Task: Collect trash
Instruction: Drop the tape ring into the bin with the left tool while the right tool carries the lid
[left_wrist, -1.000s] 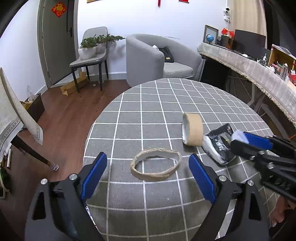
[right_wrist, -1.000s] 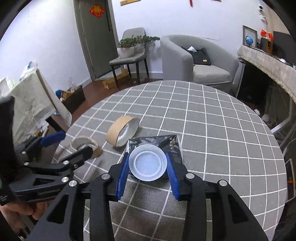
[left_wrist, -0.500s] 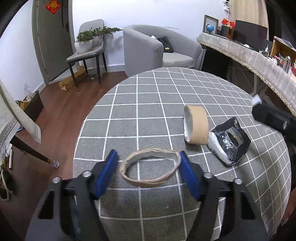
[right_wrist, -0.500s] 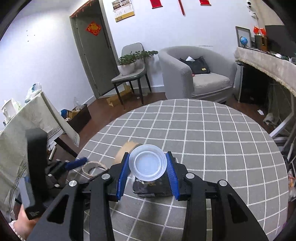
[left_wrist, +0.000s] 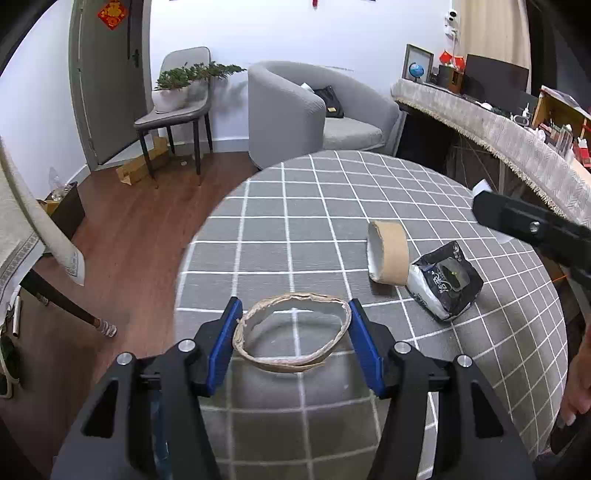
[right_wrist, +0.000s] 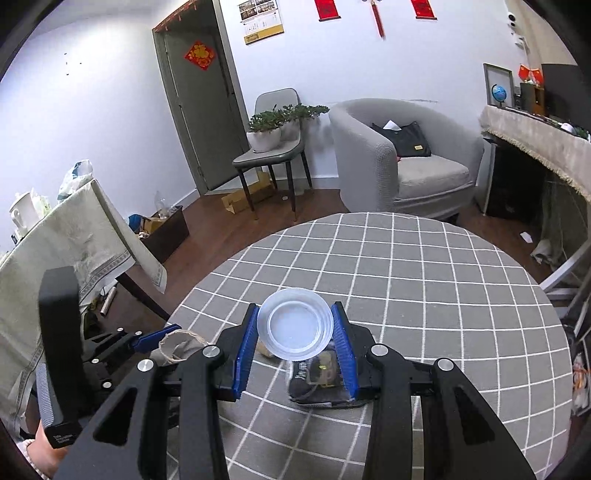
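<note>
While the flattened cardboard ring (left_wrist: 293, 332) is squeezed between the blue pads of the left claw (left_wrist: 295, 341), whose jaws have just been closing, it is kept near the counter's (left_wrist: 332, 206) left edge. A clear plastic cup (right_wrist: 294, 329) is gripped in the right claw (right_wrist: 295, 336). An empty tape roll core (left_wrist: 388, 252) and a black foil wrapper (left_wrist: 445, 284) are seen touching, toward the right edge.
</note>
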